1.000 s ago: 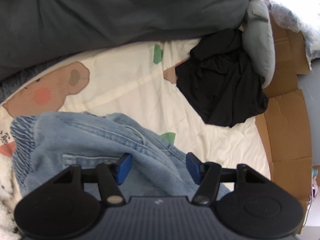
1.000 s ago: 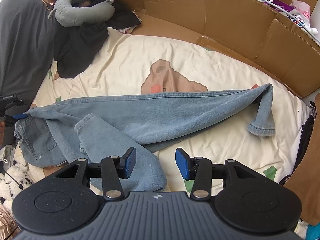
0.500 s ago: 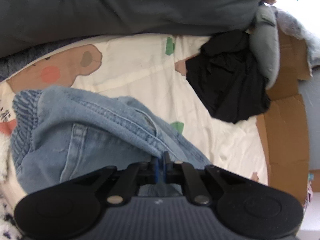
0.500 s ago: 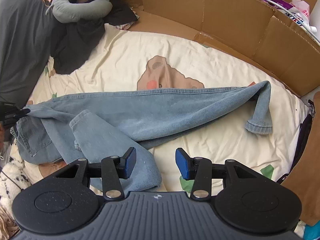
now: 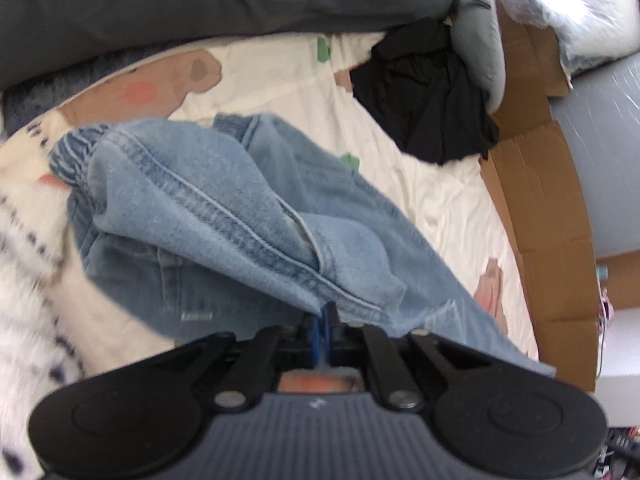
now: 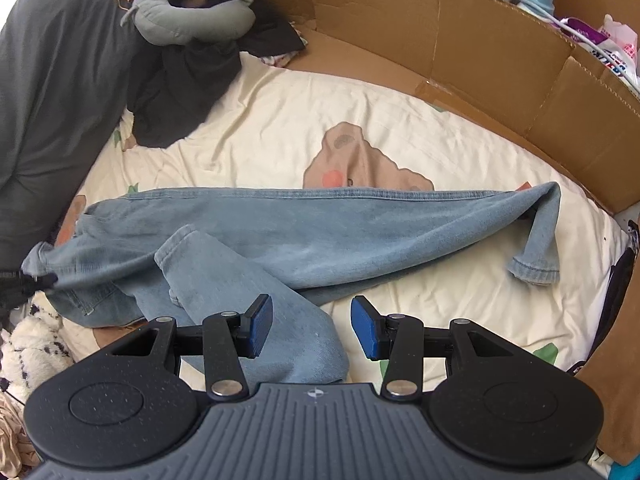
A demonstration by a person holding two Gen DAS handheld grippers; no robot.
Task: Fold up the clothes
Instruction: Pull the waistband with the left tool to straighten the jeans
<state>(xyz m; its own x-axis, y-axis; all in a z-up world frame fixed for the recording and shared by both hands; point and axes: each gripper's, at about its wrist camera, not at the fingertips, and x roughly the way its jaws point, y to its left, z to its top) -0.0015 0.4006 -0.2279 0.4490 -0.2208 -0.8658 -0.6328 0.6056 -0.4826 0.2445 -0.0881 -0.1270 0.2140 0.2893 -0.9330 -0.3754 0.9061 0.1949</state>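
Note:
Light blue jeans (image 6: 304, 236) lie across the cream bed sheet (image 6: 280, 120), one leg stretched to the right with its cuff (image 6: 534, 270) turned down, the other leg (image 6: 248, 292) folded toward me. My left gripper (image 5: 325, 326) is shut on the jeans' waist end (image 5: 240, 216) and holds it lifted; it also shows at the left edge of the right wrist view (image 6: 38, 280). My right gripper (image 6: 312, 330) is open and empty, hovering over the folded leg's end.
A black garment (image 6: 184, 80) and a grey neck pillow (image 6: 188, 12) lie at the far left corner beside a dark grey duvet (image 6: 48, 100). Cardboard walls (image 6: 460, 52) border the bed at the back and right. A white spotted fluffy blanket (image 5: 28, 280) lies at the near left.
My left gripper closed on the jeans' waist end and has lifted and pulled it leftward. My right gripper stayed open and moved slightly closer over the folded leg.

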